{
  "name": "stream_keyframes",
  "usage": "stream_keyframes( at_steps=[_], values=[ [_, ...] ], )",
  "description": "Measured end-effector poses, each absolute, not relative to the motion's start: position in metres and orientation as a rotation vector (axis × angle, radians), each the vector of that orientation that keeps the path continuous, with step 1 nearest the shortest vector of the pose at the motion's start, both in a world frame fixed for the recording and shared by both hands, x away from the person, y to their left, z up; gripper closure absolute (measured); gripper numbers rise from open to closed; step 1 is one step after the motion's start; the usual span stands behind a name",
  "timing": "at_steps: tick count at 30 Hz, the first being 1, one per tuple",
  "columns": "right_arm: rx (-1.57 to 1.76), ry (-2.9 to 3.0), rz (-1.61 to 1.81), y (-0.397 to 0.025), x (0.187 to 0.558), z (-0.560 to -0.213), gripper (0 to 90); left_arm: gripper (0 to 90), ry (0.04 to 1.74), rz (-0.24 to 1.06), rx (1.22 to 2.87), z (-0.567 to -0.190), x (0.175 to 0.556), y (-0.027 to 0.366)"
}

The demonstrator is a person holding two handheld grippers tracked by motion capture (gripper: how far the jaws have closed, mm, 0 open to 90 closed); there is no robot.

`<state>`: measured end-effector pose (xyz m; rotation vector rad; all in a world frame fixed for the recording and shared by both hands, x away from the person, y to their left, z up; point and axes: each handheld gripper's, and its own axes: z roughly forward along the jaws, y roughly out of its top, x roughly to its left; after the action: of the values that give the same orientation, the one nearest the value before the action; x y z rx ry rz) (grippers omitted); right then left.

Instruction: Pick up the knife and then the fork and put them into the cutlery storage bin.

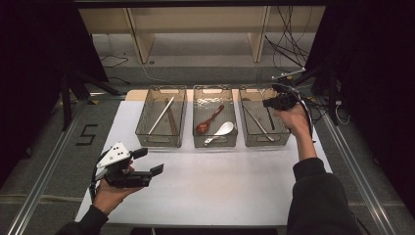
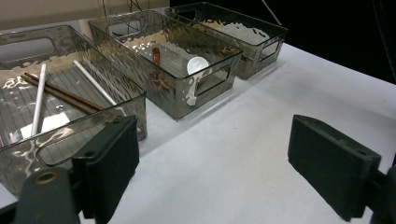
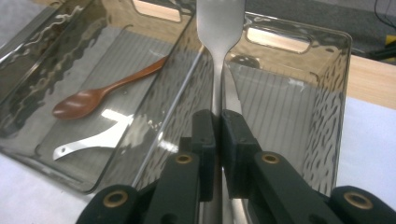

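The right tool point(image 3: 217, 123) is clamping a metal fork point(image 3: 218, 28) by its handle above the right bin point(image 3: 327, 93), upper right in the high view; lowering it gently, level, seems wise. The left tool point(image 1: 147, 164) is idling with jaws apart.

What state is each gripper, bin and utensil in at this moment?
Left gripper: open, holding nothing, above the table.
Right gripper: shut on fork, over the right bin.
Fork: clamped by its handle, lifted.
Left bin: holds chopsticks.
Middle bin: holds a wooden spoon and a white spoon.
Right bin: holds metal cutlery.
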<state>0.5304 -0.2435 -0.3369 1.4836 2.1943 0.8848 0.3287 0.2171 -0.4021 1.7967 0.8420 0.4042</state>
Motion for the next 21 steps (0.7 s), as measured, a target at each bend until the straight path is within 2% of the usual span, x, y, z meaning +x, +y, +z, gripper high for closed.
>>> stream_keyframes(
  at_steps=[21],
  values=[
    [1.581,2.114,0.871,-0.240,0.545,-0.360,84.9,16.1,0.840,0.401,1.799,-0.402,0.329,0.218]
  ],
)
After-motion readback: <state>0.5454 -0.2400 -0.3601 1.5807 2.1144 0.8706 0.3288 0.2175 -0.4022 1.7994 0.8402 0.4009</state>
